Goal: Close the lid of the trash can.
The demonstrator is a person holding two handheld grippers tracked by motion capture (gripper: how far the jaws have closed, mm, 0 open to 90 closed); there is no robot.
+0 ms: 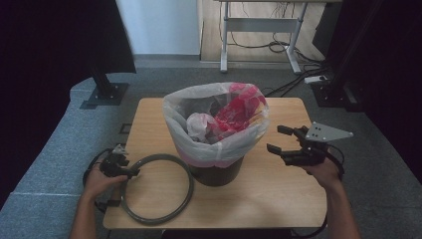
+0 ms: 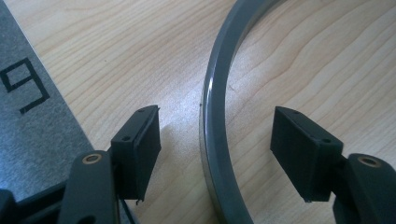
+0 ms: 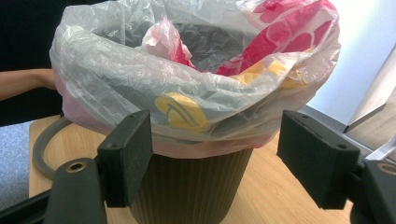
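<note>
A dark ribbed bin (image 1: pixel 217 174) stands mid-table, lined with a clear bag (image 1: pixel 174 119) folded over its rim, with crumpled red and white plastic (image 1: pixel 234 112) inside. A grey ring (image 1: pixel 189 185) lies flat on the table to its left. My left gripper (image 1: pixel 130 173) is down at the ring's left edge. In the left gripper view the ring's band (image 2: pixel 212 116) runs between the spread jaws of the left gripper (image 2: pixel 215 114), touching neither pad. My right gripper (image 1: pixel 274 139) hovers open to the right of the bin. In the right gripper view it (image 3: pixel 215 121) faces the bin wall (image 3: pixel 187 182) and the bag's overhang (image 3: pixel 140 88).
The wooden table (image 1: pixel 278 194) is small and the ring reaches close to its front left edge. Grey carpet (image 2: pixel 28 116) with a printed mark lies just beyond the table edge. Black stands (image 1: pixel 104 92), floor cables (image 1: pixel 293 84) and a desk frame (image 1: pixel 259 25) are behind.
</note>
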